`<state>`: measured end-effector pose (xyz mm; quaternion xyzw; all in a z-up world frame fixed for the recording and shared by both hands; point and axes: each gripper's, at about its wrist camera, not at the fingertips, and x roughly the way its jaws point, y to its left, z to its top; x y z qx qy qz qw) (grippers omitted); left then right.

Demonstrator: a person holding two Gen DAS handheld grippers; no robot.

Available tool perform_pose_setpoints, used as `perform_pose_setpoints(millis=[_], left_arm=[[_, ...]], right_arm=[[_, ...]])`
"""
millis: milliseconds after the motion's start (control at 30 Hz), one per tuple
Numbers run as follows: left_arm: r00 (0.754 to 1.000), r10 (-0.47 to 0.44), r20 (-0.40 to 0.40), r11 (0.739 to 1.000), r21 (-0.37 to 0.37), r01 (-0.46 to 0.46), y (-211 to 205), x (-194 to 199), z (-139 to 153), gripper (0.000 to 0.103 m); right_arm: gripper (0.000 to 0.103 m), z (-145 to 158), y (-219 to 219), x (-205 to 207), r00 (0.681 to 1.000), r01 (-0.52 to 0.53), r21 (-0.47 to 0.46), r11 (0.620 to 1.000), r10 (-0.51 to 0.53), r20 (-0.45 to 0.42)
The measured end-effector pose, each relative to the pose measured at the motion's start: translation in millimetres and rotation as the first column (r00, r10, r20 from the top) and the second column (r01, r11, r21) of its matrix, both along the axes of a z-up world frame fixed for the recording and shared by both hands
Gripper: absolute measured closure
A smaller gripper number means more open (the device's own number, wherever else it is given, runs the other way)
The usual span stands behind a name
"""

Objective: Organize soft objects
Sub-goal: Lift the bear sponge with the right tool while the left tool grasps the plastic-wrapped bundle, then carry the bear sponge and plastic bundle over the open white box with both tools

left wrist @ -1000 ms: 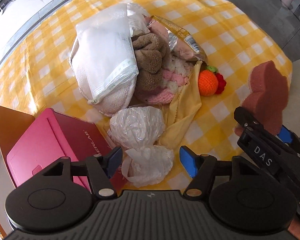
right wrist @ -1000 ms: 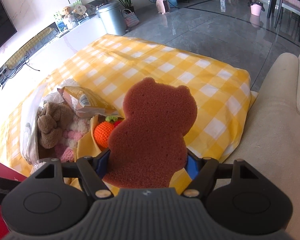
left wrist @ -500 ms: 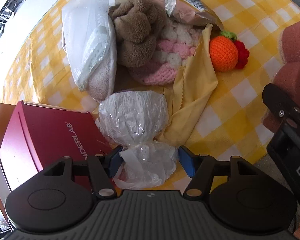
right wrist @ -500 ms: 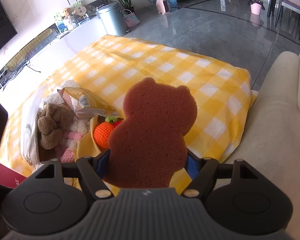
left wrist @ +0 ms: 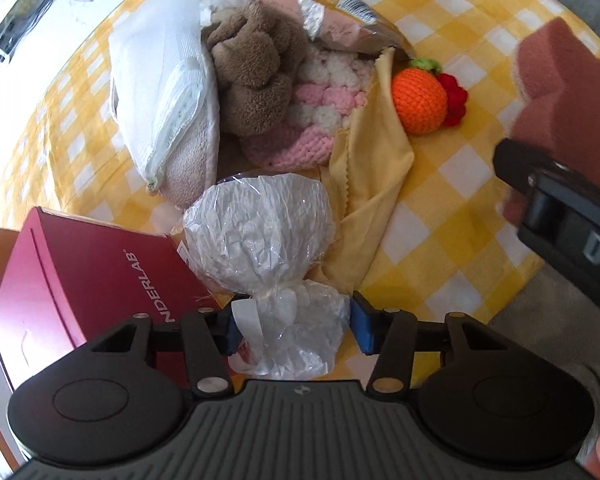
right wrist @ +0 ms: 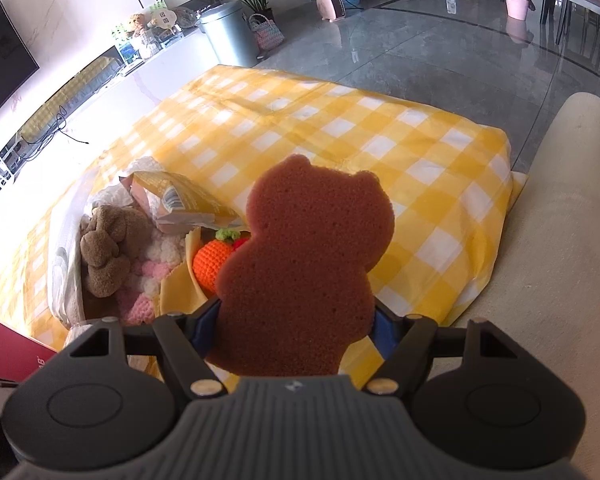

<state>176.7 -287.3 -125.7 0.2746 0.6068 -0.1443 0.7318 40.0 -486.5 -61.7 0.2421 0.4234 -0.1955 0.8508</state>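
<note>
Bear-shaped brown sponge [right wrist: 304, 264] clamped in right gripper [right wrist: 296, 326] jaws, hiding its blue pads, left gripper [left wrist: 294, 322] jaws open around crinkled plastic bag [left wrist: 260, 232], red box [left wrist: 80, 276] partly cut off

Brown bear-shaped sponge [right wrist: 304, 280]: upright, lower body pinched between the right jaws. Clear plastic bag of white filling [left wrist: 260, 228]: knotted neck sits between the left jaws, bulb just ahead. Further ahead of them: brown plush [left wrist: 252, 84], pink-white crochet piece [left wrist: 320, 112], yellow cloth [left wrist: 372, 184], orange crochet fruit [left wrist: 420, 100], white mesh bag [left wrist: 164, 92].
</note>
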Motion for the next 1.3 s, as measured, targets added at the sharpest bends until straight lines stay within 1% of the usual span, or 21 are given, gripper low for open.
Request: perform_pose_setpoints(millis=[67,100,167,200,267,300,333,367,467,533,600,633,800,933,1000,1033,1133,1167,1233,1267,1300], left_arm=[[0.998,-0.051,0.028,0.998,-0.031,0.052,5,-8,16,0.043],[0.997,-0.06,0.041,0.996,-0.057,0.062,9,-10,24,0.043],[0.998,-0.04,0.048,0.994,-0.102,0.045,19,-12,39,0.043],[0.999,-0.033,0.037,0.99,-0.139,0.038,25,-12,48,0.043],[0.999,-0.031,-0.018,0.973,-0.231,0.026,40,-11,61,0.043],[0.999,-0.025,-0.041,0.959,-0.283,0.012,48,-9,66,0.043],[0.998,-0.017,-0.055,0.938,-0.346,-0.003,59,-10,73,0.043],[0.998,-0.014,-0.058,0.922,-0.388,-0.01,67,-10,79,0.043],[0.998,-0.022,-0.057,0.876,-0.481,-0.008,92,-9,93,0.043],[0.998,0.011,-0.067,0.833,-0.551,-0.047,109,-9,100,0.043],[0.997,0.027,-0.072,0.794,-0.604,-0.065,121,-9,105,0.043],[0.997,0.036,-0.07,0.78,-0.622,-0.071,126,-10,107,0.043],[0.994,0.066,-0.084,0.73,-0.675,-0.106,142,-18,114,0.043],[0.995,0.075,-0.072,0.702,-0.705,-0.104,150,-27,120,0.043],[0.993,0.091,-0.077,0.681,-0.723,-0.118,160,-32,126,0.043],[0.992,0.109,-0.069,0.671,-0.731,-0.124,165,-35,129,0.043],[0.988,0.154,-0.008,0.655,-0.748,-0.108,183,-46,140,0.043],[0.985,0.175,0.006,0.646,-0.755,-0.11,191,-50,144,0.043],[0.974,0.225,0.031,0.621,-0.775,-0.119,211,-58,153,0.043],[0.966,0.254,0.05,0.613,-0.781,-0.121,222,-63,156,0.043],[0.957,0.28,0.071,0.614,-0.78,-0.122,231,-68,159,0.043]], right_arm=[[0.03,-1,-1,0,1.0,0.001,0.01,1.0,-0.001,-0.001],[0.03,-1,-1,1,1.0,0.001,0.012,1.0,-0.001,-0.002],[0.03,-1,-1,1,1.0,0.0,0.017,1.0,0.0,-0.003],[0.03,-1,-1,0,1.0,0.0,0.016,1.0,0.0,-0.001],[0.03,0,0,0,1.0,0.0,0.015,1.0,0.0,0.002],[0.03,0,0,0,1.0,0.0,0.015,1.0,0.0,0.002],[0.03,0,0,0,1.0,0.0,0.016,1.0,0.0,0.002],[0.03,0,0,0,1.0,0.0,0.017,1.0,0.0,0.001],[0.03,-1,1,2,1.0,-0.005,0.016,1.0,0.005,-0.005],[0.03,0,1,2,1.0,-0.009,0.013,1.0,0.009,-0.004],[0.03,0,2,2,1.0,-0.01,0.011,1.0,0.01,-0.006],[0.03,0,2,2,1.0,-0.011,0.011,1.0,0.011,-0.006],[0.03,-1,2,2,1.0,-0.012,0.013,1.0,0.013,-0.007],[0.03,0,1,1,1.0,-0.01,0.028,1.0,0.01,0.005],[0.03,0,-1,0,1.0,-0.007,0.042,0.999,0.007,0.015],[0.03,0,-3,-1,1.0,-0.005,0.051,0.999,0.004,0.021],[0.03,1,-6,-4,0.999,0.0,0.07,0.998,-0.004,0.046],[0.03,2,-6,-5,0.999,0.003,0.071,0.997,-0.007,0.053],[0.03,6,-1,-5,0.997,-0.009,0.049,0.999,0.005,0.071],[0.03,9,2,-5,0.996,-0.024,0.033,0.999,0.021,0.082],[0.03,12,6,-6,0.995,-0.041,0.016,0.999,0.039,0.095]])
